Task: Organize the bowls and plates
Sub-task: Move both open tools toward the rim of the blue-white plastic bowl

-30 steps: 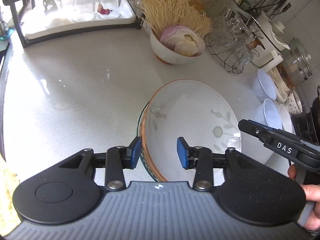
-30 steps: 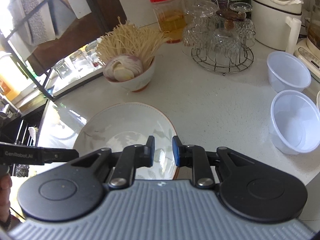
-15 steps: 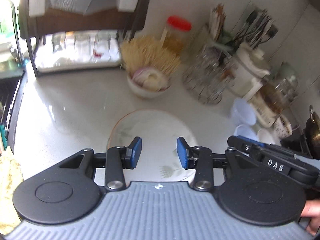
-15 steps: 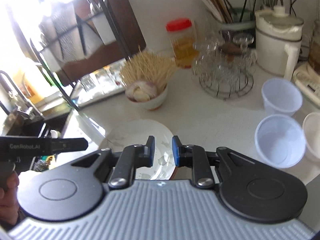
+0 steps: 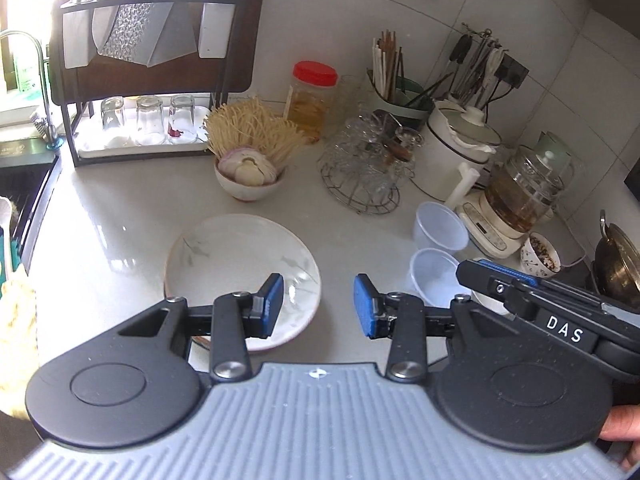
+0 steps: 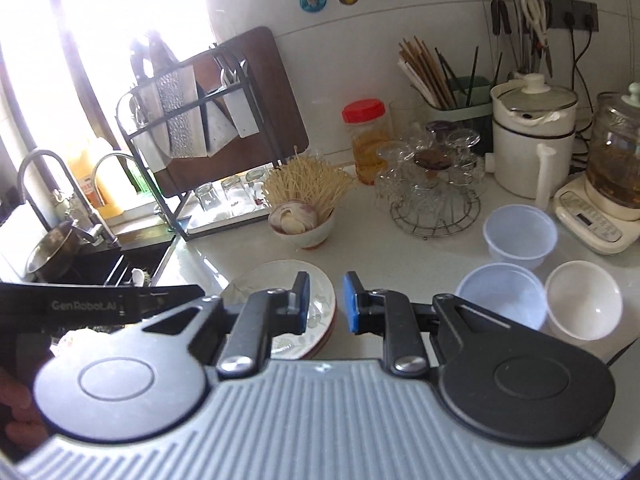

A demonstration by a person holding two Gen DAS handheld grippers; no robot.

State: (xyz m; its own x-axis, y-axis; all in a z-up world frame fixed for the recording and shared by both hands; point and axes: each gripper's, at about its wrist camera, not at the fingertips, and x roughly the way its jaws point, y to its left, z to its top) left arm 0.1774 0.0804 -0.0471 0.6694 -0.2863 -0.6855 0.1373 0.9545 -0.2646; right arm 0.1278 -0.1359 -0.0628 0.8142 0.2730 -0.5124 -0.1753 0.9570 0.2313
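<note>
A stack of white leaf-patterned plates (image 5: 240, 264) (image 6: 280, 284) lies on the pale counter. Above its near edge my left gripper (image 5: 318, 306) hangs open with nothing between the blue pads. My right gripper (image 6: 326, 300) hovers over the stack's right rim, its jaws a narrow gap apart and holding nothing. To the right stand two clear plastic bowls (image 5: 440, 228) (image 5: 434, 280) (image 6: 520, 232) (image 6: 500, 296) and a white bowl (image 6: 584, 300). Behind the plates, a ceramic bowl (image 5: 248, 184) (image 6: 302, 228) holds onion and dry noodles.
A dish rack (image 5: 148, 124) with upturned glasses stands at the back left beside the sink (image 5: 24, 184). A wire stand of glasses (image 5: 364, 168), a red-lidded jar (image 5: 312, 96), a white pot (image 5: 456, 152) and a glass kettle (image 5: 524, 192) crowd the back right.
Both grippers have risen and drawn back from the plates, so the stack looks smaller and more of the counter and wall shows. Neither jaw gap has changed.
</note>
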